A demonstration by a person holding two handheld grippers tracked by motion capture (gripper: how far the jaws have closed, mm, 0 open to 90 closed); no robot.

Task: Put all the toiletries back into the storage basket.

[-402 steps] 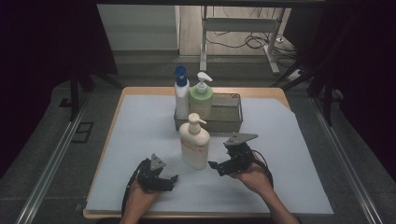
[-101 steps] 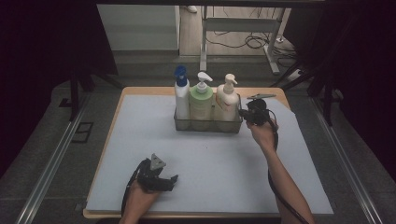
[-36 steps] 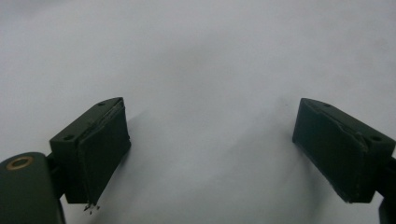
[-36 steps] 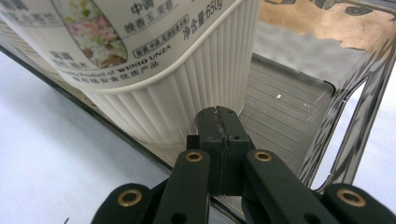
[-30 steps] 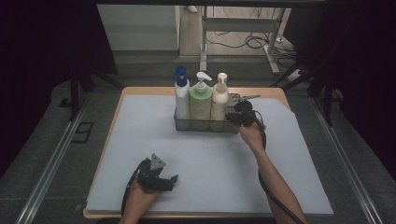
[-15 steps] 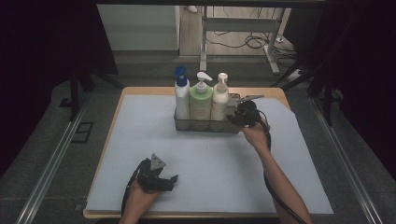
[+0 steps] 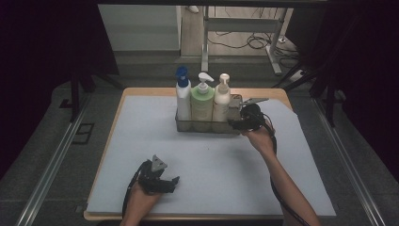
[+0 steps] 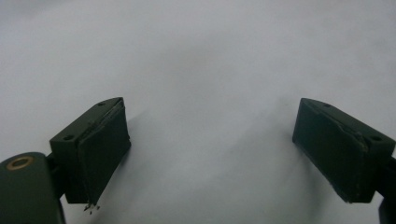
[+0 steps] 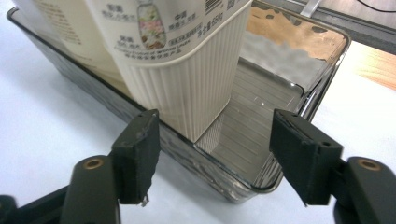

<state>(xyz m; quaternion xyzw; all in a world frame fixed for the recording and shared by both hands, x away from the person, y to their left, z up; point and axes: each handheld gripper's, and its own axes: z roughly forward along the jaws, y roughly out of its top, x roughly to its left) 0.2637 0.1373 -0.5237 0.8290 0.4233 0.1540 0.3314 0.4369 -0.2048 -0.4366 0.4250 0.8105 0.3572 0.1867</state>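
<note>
Am backing right gripper [image 9: 212, 154], jaws just opening, nothing between, off cream pump bottle [image 7: 221, 101] in metal tray [image 7: 202, 127], table's far edge. Bottle looking rigid, top-heavy, slick; gripping ribbed body low. Left gripper [image 8: 212, 154] wide, idle.

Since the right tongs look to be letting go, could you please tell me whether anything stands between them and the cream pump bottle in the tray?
Only the near wall of the metal tray stands partly between. The right tongs, whose jaws have just been opening, sit outside it, with the cream pump bottle upright inside, beyond the wall and clear of both pads.
</note>
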